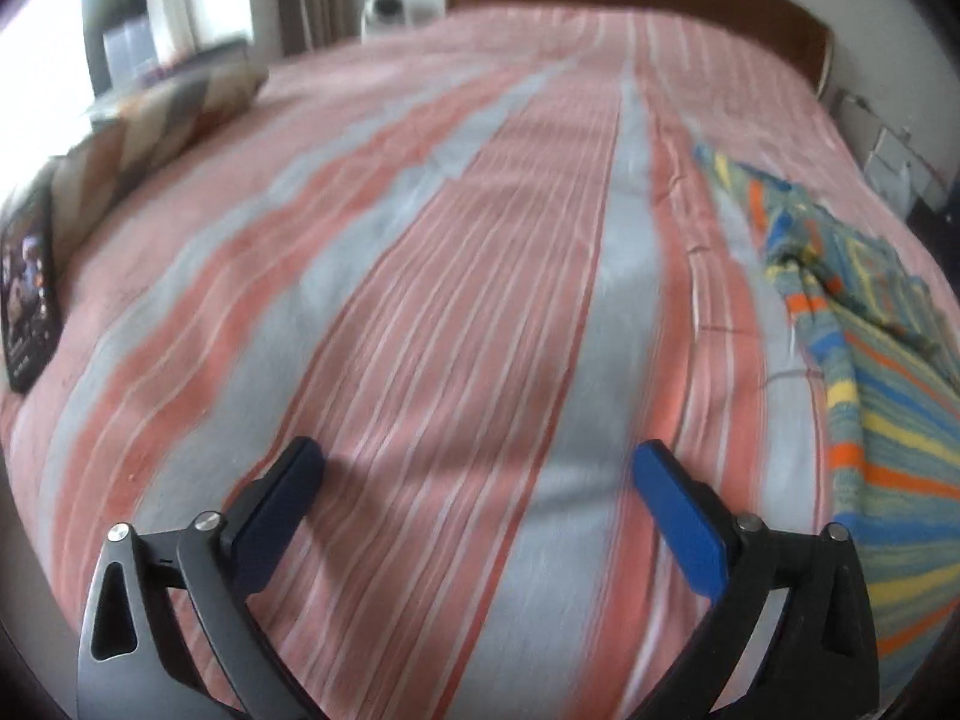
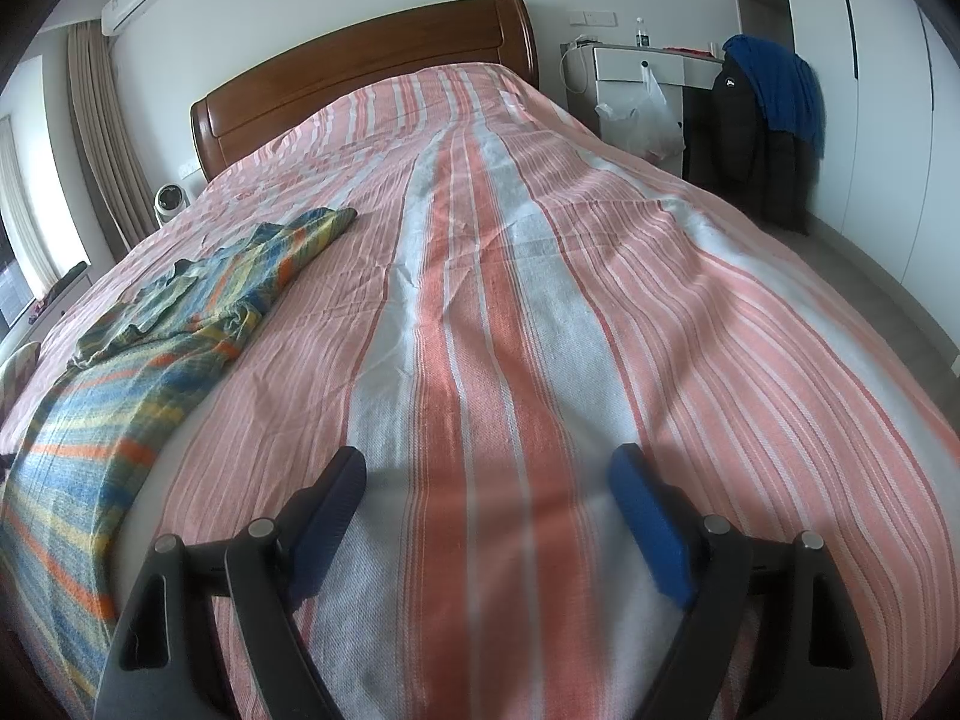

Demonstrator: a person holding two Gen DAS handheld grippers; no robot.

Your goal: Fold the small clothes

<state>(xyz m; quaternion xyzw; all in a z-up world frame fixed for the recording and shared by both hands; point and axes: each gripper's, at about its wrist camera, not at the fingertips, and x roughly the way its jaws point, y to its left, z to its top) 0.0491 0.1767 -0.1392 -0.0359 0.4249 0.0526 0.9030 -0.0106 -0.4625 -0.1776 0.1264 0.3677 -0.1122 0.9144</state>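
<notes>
Both of your grippers are up over the bed, and neither one has hold of anything. Your left gripper (image 1: pixel 477 459) has its blue pads (image 1: pixel 681 519) spread wide apart, with only the pink, grey and white striped bedspread (image 1: pixel 456 276) showing between them. The left wrist view is blurred, so fine detail there is hard to read. Your right gripper (image 2: pixel 486 468) is the same story: pads (image 2: pixel 651 531) wide apart, nothing between them, bare bedspread (image 2: pixel 480 300) below.

The garment (image 1: pixel 864 360) is a small piece in blue, green, yellow and orange stripes, lying flat on the bedspread. From your left gripper it sits off to the right, well apart from the fingers, running from mid-bed down toward the near edge. From your right gripper the same garment (image 2: pixel 156 324) lies to the left, with its rumpled upper part farther up the bed and a broad striped panel reaching down past the left finger (image 2: pixel 327 516) at the frame's edge. So it lies between your two grippers, touched by neither.

Around you: the wooden headboard (image 2: pixel 366 69) at the far end, a patterned cushion (image 1: pixel 156 120) and a dark phone (image 1: pixel 27 288) at the left edge of the bed, a small white fan (image 2: pixel 171 203) by the curtain (image 2: pixel 102 138), and a desk (image 2: pixel 654 66) with a plastic bag (image 2: pixel 645 120) and dark jacket (image 2: pixel 762 138) on the right.
</notes>
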